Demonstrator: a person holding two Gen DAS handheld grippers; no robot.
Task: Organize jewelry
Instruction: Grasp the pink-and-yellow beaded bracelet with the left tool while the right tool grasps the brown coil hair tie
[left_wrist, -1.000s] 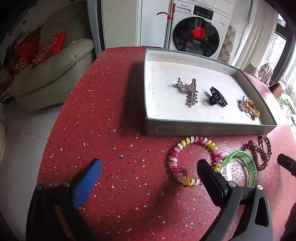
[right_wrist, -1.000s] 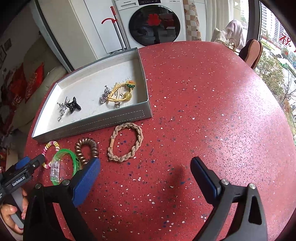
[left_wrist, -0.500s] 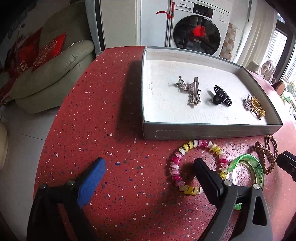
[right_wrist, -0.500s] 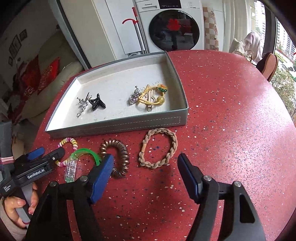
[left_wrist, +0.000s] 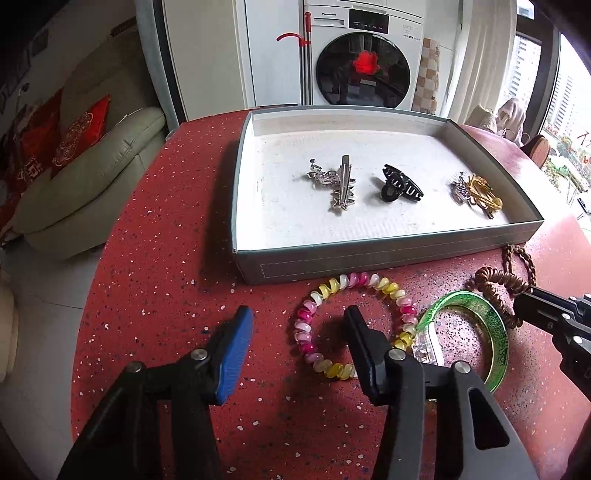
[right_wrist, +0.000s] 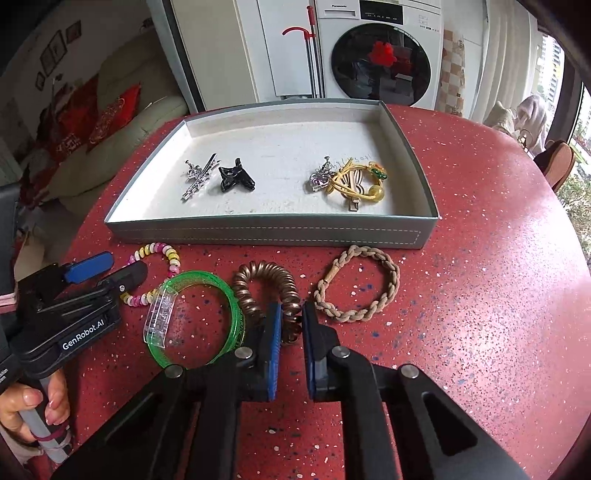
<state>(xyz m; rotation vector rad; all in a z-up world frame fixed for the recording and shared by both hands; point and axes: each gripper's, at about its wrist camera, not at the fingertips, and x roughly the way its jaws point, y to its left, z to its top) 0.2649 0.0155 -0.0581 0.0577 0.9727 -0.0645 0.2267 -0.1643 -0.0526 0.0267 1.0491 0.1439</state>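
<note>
A red table (right_wrist: 480, 277) flecked with white and blue is seen beneath a grey tray (right_wrist: 273, 232) lined in white. Between the blue-padded jaws a bronze-brown coil tie (right_wrist: 266, 284) is caught — flanked by a translucent green bangle (right_wrist: 195, 314) and a beige braided bracelet (right_wrist: 362, 284).

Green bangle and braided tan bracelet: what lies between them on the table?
The brown spiral hair tie, seen in the right wrist view, with the right gripper closing on its near loop.
</note>
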